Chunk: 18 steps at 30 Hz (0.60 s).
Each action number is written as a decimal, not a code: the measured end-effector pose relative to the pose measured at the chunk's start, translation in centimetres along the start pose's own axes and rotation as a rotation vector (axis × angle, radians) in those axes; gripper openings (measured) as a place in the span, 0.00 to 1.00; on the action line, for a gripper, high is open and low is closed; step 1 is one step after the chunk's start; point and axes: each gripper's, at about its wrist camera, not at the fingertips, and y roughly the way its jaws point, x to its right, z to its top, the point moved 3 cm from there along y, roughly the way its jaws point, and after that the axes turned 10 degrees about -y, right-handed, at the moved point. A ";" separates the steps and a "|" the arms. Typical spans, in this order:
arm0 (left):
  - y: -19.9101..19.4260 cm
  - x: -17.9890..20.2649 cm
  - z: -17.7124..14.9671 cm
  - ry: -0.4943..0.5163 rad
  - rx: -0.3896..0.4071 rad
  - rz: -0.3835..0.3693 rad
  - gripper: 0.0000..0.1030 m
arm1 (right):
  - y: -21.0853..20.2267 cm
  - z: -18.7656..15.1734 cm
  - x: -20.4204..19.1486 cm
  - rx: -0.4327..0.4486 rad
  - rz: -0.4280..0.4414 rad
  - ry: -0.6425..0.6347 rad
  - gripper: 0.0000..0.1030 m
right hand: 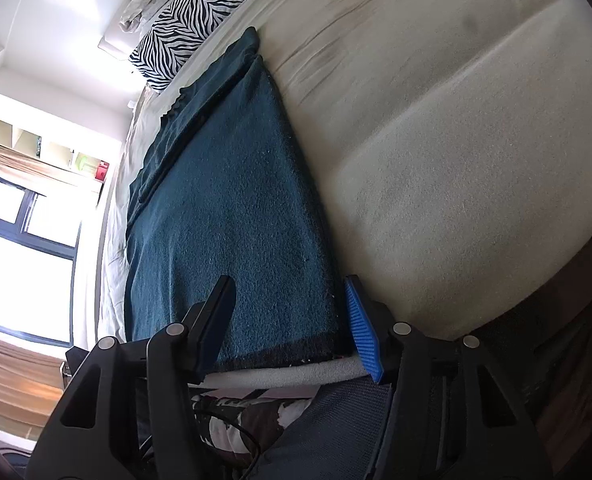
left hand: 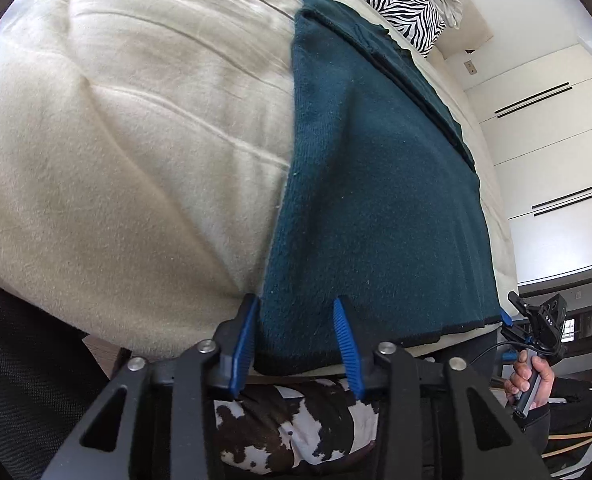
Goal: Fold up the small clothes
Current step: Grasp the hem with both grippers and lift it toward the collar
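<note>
- left gripper (left hand: 297, 342): jaws apart, straddling the near-left corner of the teal garment (left hand: 375, 208); blue fingers (left hand: 345, 344) either side of the dark hem; nothing pinched yet, by the look of it
- teal garment: lies flat on the cream bed (left hand: 116, 140), near hem right at the bed's near edge; long axis runs straight away from both claws toward the zebra pillow (left hand: 395, 0) at the far end; a folded-over flap shows along its far right side
- right gripper (right hand: 292, 320): jaws also spread, over the garment's near-right corner; blue pad (right hand: 363, 332) just outside the right side edge, dark finger on top of the cloth; holding nothing
- key relation: each claw sits at its own near corner, garment straight ahead of both, neither nearer; right gripper is visible from the left view at the hem's far-right end
- judgement: next is likely closing on both hem corners and carrying them forward along the long axis toward the pillow end; risk is one claw grabbing bed cover with the cloth
</note>
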 end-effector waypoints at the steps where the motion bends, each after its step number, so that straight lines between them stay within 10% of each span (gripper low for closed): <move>1: 0.0 -0.1 0.0 -0.003 -0.004 -0.005 0.29 | -0.2 -0.1 0.1 0.001 0.000 0.002 0.51; 6: 0.1 -0.5 0.0 -0.014 -0.020 -0.032 0.10 | -0.9 -0.6 0.5 -0.021 -0.011 0.013 0.45; 18: -0.6 0.1 -0.5 0.023 -0.001 -0.038 0.06 | -0.7 -1.6 1.9 -0.044 -0.010 0.063 0.08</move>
